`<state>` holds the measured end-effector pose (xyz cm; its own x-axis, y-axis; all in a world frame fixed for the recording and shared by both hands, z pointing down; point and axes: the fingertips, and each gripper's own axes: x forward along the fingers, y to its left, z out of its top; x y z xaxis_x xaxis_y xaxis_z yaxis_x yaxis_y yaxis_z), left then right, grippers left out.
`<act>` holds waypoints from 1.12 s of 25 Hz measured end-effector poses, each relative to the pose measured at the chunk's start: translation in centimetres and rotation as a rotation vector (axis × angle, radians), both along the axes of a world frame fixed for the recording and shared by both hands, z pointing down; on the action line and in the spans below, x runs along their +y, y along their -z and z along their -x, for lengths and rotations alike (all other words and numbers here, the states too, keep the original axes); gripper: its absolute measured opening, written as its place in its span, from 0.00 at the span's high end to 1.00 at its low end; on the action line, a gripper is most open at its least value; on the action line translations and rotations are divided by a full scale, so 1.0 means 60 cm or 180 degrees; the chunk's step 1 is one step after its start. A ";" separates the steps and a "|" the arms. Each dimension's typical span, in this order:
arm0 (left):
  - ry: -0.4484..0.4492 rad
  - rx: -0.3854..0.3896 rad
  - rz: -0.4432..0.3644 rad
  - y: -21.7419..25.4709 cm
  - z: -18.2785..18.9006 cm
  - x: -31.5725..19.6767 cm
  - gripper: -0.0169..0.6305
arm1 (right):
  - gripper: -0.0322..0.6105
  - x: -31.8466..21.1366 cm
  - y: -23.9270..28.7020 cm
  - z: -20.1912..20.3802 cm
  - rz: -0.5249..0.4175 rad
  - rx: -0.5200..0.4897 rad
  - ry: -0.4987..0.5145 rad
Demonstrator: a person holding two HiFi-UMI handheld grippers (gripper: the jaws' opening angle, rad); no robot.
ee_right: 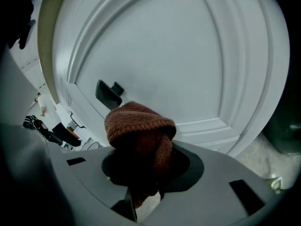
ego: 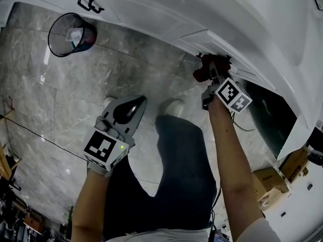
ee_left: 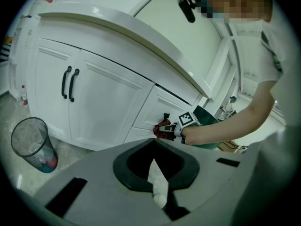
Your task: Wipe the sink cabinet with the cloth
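Cloth [ee_right: 139, 133], brown and bunched, sits clamped between the jaws of your right gripper [ego: 212, 75], held against the white sink cabinet [ee_right: 183, 55] just beside a black handle [ee_right: 107, 94]. Your left gripper [ego: 132, 107] hangs well apart above the floor [ego: 60, 100], jaws together, empty.

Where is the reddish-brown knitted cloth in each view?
Head view: the reddish-brown knitted cloth is upper right of centre, pressed to the cabinet front.
Left gripper view: small, just right of centre, beyond the forearm.
Right gripper view: dead centre, bunched and large.
Shared landmark: the white panelled sink cabinet behind it.
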<state>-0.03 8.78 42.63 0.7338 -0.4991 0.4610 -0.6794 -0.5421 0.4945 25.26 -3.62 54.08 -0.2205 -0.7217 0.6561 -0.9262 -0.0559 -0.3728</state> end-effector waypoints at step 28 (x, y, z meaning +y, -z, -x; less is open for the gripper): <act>-0.0136 0.0120 0.0115 0.037 -0.191 0.034 0.96 | 0.77 0.066 0.047 -0.178 0.0027 -0.0242 -0.0400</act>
<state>11.42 10.80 40.41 0.7713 -0.4505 0.4496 -0.6364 -0.5516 0.5391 35.93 0.34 51.29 -0.1780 -0.7414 0.6471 -0.8809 -0.1731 -0.4406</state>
